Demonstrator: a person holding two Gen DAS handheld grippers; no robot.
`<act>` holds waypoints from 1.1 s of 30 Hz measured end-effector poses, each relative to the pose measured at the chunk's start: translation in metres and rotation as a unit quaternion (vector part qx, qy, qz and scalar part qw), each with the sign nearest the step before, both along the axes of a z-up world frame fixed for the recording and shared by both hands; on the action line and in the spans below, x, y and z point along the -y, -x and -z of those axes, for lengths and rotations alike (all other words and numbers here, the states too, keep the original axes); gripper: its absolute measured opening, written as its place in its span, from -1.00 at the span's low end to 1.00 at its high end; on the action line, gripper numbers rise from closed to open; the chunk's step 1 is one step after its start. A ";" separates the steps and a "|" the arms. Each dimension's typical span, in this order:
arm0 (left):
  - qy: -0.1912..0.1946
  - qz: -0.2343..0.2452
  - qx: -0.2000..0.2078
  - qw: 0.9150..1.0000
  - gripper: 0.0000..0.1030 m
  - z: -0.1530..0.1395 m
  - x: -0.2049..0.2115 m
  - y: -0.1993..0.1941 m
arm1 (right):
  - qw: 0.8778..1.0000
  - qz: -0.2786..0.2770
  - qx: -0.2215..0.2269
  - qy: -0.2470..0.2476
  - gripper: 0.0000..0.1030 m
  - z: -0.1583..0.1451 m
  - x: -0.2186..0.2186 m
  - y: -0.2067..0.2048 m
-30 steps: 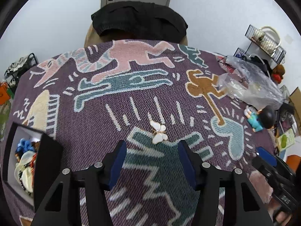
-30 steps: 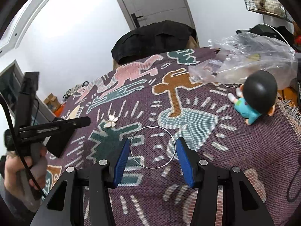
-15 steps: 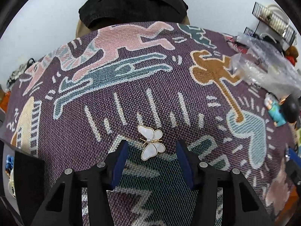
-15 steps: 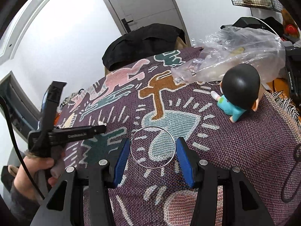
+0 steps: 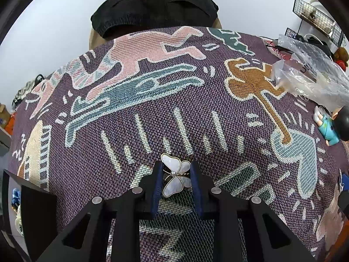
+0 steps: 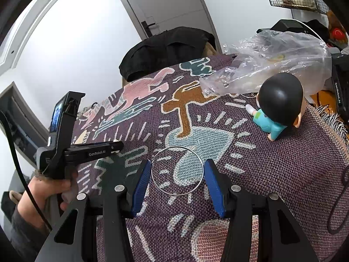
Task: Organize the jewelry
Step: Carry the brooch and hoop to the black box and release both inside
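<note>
1. White walls and a grey door (image 6: 170, 6) stood behind a table with a purple woven cloth (image 5: 152, 109) full of bright animal shapes.
2. On the cloth lay a white butterfly pin (image 5: 175, 175) with gold edges and a tiny pearl in the middle.
3. The left gripper (image 5: 175, 186) had just been closing, and its blue pads (image 5: 157, 185) were pressed against the pin's wings, one on each side.
4. A thin silver hoop (image 6: 177, 170) lay flat on the cloth near the pin.
5. The right gripper (image 6: 177, 182) stood over the hoop with its blue fingers (image 6: 141, 187) about as far apart as the hoop was wide; whether they touched the hoop could not be told.
6. A hand (image 6: 47, 191) held the left gripper's black handle.
7. A black box (image 5: 32, 214) with beads in it sat at the left edge.
8. A toy doll (image 6: 277, 107) with black hair and a blue shirt sat to the right.
9. A crumpled clear bag (image 6: 272, 63) lay behind the doll.
10. A black jacket (image 5: 154, 8) hung on a chair at the far side.
</note>
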State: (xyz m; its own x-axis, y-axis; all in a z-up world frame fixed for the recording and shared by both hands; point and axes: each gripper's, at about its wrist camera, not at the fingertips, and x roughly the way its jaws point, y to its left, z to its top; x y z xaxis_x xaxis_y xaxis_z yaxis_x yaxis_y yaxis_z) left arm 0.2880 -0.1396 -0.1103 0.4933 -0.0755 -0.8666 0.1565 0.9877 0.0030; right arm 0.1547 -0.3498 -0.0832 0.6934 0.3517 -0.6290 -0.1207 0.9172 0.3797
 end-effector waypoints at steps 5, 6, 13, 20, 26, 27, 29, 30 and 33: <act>0.013 -0.007 0.009 1.000 -0.48 -0.009 -0.010 0.007 | 1.000 -0.003 0.001 0.002 -0.01 -0.002 -0.005 0.000; 0.015 -0.007 0.012 1.000 -0.48 -0.012 -0.013 0.009 | 1.000 -0.005 0.002 0.002 -0.01 -0.003 -0.007 0.000; 0.026 -0.010 0.040 0.999 -0.48 -0.042 -0.034 0.030 | 1.000 -0.022 0.010 0.004 -0.01 -0.012 -0.027 0.001; 0.036 -0.020 0.071 0.997 -0.48 -0.074 -0.066 0.050 | 0.999 -0.032 0.026 0.005 -0.01 -0.031 -0.048 0.003; 0.051 -0.038 0.099 0.993 -0.48 -0.098 -0.100 0.072 | 0.997 -0.055 0.043 0.016 -0.01 -0.050 -0.081 0.003; 0.053 -0.040 0.102 0.993 -0.48 -0.100 -0.105 0.075 | 0.997 -0.059 0.045 0.017 -0.01 -0.052 -0.086 0.003; 0.056 -0.046 0.106 0.992 -0.48 -0.103 -0.117 0.081 | 0.996 -0.067 0.049 0.021 -0.01 -0.058 -0.098 0.002; 0.057 -0.050 0.108 0.991 -0.48 -0.104 -0.125 0.084 | 0.996 -0.072 0.052 0.022 -0.01 -0.061 -0.105 0.002; 0.056 -0.059 0.109 0.991 -0.48 -0.105 -0.142 0.089 | 0.994 -0.087 0.057 0.024 -0.01 -0.068 -0.123 0.000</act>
